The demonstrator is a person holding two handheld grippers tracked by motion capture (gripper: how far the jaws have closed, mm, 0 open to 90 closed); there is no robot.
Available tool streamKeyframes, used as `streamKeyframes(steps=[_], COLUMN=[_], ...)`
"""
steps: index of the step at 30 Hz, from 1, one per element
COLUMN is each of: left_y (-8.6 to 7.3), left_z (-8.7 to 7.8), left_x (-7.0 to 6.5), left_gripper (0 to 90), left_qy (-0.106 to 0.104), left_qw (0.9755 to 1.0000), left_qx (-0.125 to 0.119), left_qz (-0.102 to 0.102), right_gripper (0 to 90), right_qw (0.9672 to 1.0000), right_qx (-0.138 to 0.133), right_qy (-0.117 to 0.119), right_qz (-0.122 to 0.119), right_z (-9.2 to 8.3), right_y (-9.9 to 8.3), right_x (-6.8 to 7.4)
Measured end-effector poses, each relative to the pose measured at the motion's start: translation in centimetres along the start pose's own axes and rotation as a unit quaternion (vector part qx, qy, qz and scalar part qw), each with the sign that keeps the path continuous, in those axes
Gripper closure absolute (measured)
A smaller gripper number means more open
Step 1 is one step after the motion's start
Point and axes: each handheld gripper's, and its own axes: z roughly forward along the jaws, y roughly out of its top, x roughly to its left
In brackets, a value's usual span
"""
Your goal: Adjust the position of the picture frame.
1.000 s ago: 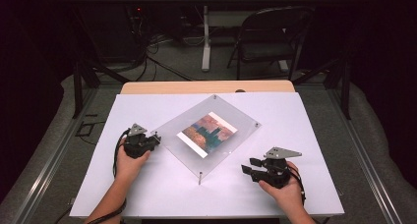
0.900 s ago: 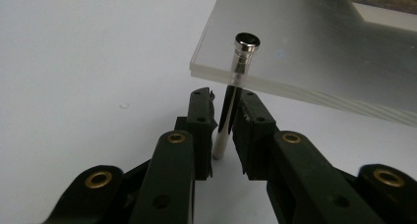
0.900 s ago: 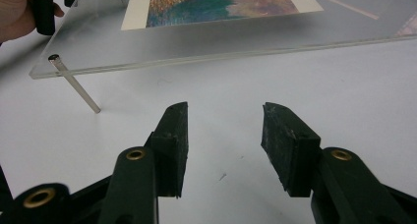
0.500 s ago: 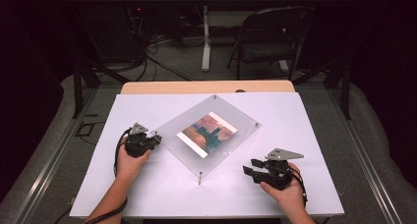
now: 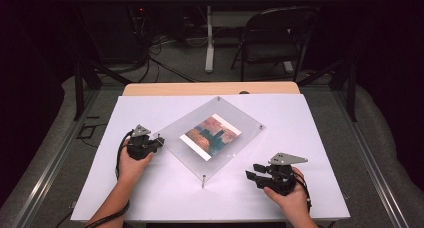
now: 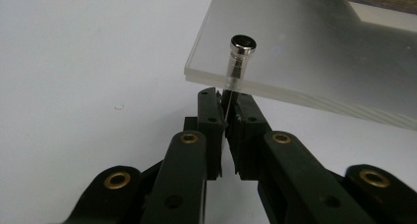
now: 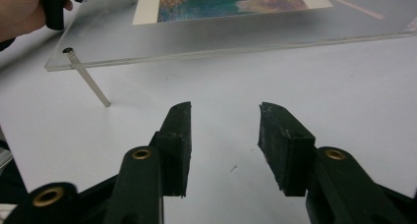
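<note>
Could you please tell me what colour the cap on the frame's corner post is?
Shiny silver cap, clearest in the left gripper view.

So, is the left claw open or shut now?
Shut. The left claw has closed on the thin metal pin under the corner of the clear frame; its pads press the pin.

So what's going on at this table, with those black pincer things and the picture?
A person holds a two-jaw gripper in each hand at a white table. A clear acrylic picture frame with a colourful print stands on thin metal legs. The left gripper has just closed its jaws on the thin metal leg under one frame corner, below its silver cap. The right gripper waits near the frame, its jaws just narrowed a little, open with nothing between them.
</note>
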Motion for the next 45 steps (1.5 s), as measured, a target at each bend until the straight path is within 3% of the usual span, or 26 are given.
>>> streamKeyframes(steps=[8,14,16,21,28,36,39,42,45], left_y=[0.4,1.1,1.3,1.3,1.0,0.5,0.3,0.1,0.0], left_z=[-0.9,-2.3,-2.6,-3.1,-3.5,-3.9,-4.1,-4.2,-4.3], left_x=[-0.3,-1.0,-1.2,-1.8,-2.2,-2.8,-3.0,-3.3,-3.4], left_gripper=[84.5,84.3,84.0,83.9,84.0,84.1,84.1,84.4,84.4], left_qy=[-0.016,-0.027,-0.028,-0.032,-0.040,-0.047,-0.050,-0.053,-0.053], left_qw=[0.9999,0.9995,0.9993,0.9992,0.9990,0.9988,0.9987,0.9986,0.9986], left_qx=[0.004,-0.013,-0.015,-0.014,-0.012,-0.011,-0.009,-0.005,-0.006], left_qz=[0.000,-0.008,-0.017,-0.017,-0.015,-0.011,-0.010,-0.006,-0.004], right_gripper=[66.3,68.7,68.7,67.8,67.6,67.9,72.2,83.2,85.2], right_qw=[0.9991,0.9964,0.9955,0.9930,0.9898,0.9877,0.9866,0.9862,0.9851], right_qx=[0.014,0.035,0.038,0.033,0.047,0.042,0.049,0.054,0.055], right_qy=[0.037,0.069,0.075,0.102,0.119,0.135,0.133,0.132,0.138], right_qz=[-0.012,-0.033,-0.043,-0.049,-0.064,-0.067,-0.080,-0.085,-0.087], right_z=[0.8,2.0,2.3,3.1,4.6,5.6,5.9,6.1,6.0], right_y=[0.0,0.1,0.1,0.4,0.5,0.7,0.7,0.7,0.7], right_x=[1.8,3.3,3.9,5.3,6.5,7.0,7.5,7.5,7.5])
